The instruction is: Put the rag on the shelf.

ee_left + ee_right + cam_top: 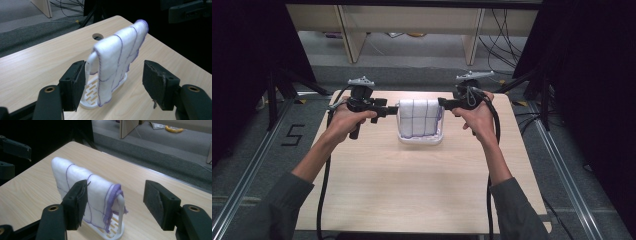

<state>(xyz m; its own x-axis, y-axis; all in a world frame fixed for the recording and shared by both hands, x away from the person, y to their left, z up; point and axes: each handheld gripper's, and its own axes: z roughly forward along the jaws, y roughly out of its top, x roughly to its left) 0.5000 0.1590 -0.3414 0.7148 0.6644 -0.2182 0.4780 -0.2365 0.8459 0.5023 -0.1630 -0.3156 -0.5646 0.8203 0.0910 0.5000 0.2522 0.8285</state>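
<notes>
A white cloth (419,117) with thin purple grid lines and a purple stitched hem hangs folded over the top bar of a small white slotted rack (420,138), draping down both faces so the bar is covered along most of its length; in the left gripper view the cloth (117,62) falls nearly to the slotted base of the rack (91,93), and in the right gripper view the hem bunches at the near end of the cloth (85,192) beside the bare upright of the rack (121,212). Rack and cloth stand on the pale wooden surface (412,185), toward 12 o'clock from its middle. At 9 o'clock of the cloth the left tongs (393,109) are spread wide, holding nothing, with the tips just beside the cloth's end; whether they touch it cannot be told. At 3 o'clock the right tongs (443,103) are likewise spread wide and empty, close against the opposite end. Each hand grips its tool from the 6 o'clock side.
</notes>
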